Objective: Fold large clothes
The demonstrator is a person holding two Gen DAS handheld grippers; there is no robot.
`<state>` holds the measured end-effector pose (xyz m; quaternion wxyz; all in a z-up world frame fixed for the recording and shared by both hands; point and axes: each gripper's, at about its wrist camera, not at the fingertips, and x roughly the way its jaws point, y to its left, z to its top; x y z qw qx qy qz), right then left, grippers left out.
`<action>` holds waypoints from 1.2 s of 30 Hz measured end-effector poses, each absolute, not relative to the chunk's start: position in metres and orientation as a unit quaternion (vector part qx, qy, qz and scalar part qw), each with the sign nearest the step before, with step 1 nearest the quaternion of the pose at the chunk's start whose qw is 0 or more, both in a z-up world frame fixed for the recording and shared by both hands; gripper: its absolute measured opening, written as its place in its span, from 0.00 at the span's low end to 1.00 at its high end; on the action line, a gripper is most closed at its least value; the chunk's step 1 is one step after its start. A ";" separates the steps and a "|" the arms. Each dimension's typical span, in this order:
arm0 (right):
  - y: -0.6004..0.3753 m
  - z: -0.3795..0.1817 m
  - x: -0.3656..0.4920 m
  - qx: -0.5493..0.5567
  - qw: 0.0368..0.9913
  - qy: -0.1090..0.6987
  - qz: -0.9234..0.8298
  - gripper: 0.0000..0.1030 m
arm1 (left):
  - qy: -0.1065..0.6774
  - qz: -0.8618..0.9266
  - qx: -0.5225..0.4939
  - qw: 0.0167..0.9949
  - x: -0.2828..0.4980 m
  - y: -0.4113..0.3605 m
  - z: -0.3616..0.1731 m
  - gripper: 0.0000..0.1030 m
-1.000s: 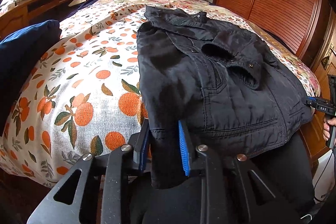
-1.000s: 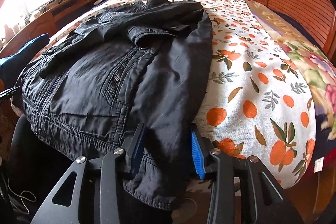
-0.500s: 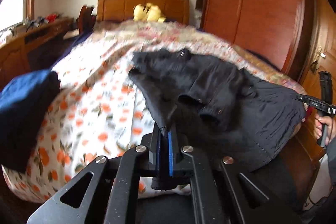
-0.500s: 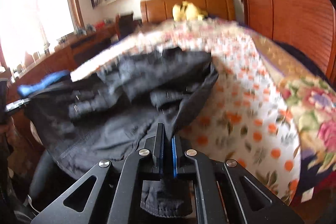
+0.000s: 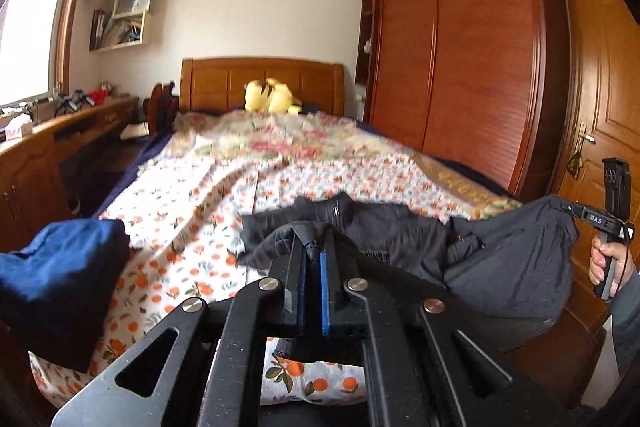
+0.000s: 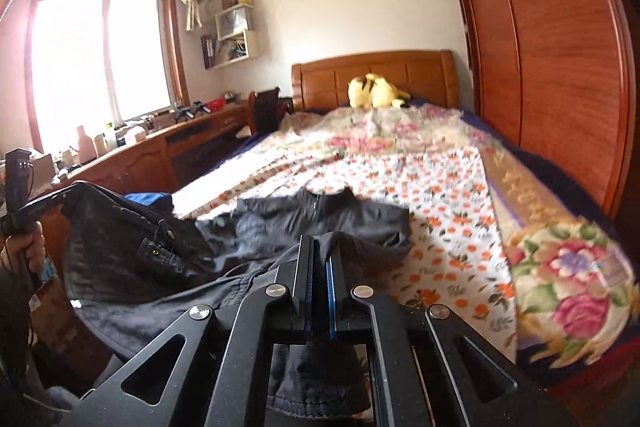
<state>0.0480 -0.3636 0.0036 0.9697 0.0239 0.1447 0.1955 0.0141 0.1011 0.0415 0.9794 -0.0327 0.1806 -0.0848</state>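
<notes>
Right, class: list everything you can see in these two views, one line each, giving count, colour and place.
jacket: one, black, hem corners lifted off the bed's foot
bedspread: one, white with an orange print, on the bed
folded garment: one, blue, bed's left edge
plush toy: one, yellow, by the headboard
headboard: one, brown wood, far end
wardrobe: one, red-brown, right of the bed
left gripper: black, shut on jacket
right gripper: black, shut on jacket

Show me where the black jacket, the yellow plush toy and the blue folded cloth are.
black jacket [image 5: 516, 267], left wrist view, on its lifted body panel.
yellow plush toy [image 6: 374, 91], right wrist view, on its body.
blue folded cloth [image 5: 60, 275], left wrist view, on its top face.
</notes>
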 end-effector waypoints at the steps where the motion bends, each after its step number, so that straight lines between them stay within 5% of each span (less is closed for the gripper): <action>1: -0.369 0.006 0.038 0.022 0.971 0.140 0.194 0.04 | 0.175 -0.084 -0.034 0.980 0.009 0.103 0.046 0.05; 9: -0.370 -0.022 0.023 0.000 0.970 0.163 0.181 0.04 | 0.201 -0.067 -0.040 0.976 0.039 0.113 0.021 0.06; 19: -0.342 -0.093 0.119 0.004 0.960 0.225 0.168 0.04 | 0.243 -0.062 -0.046 0.967 0.131 0.106 -0.032 0.06; 36: -0.288 -0.099 0.256 -0.021 0.960 0.268 0.083 0.04 | 0.246 -0.054 -0.083 0.964 0.231 0.130 -0.067 0.06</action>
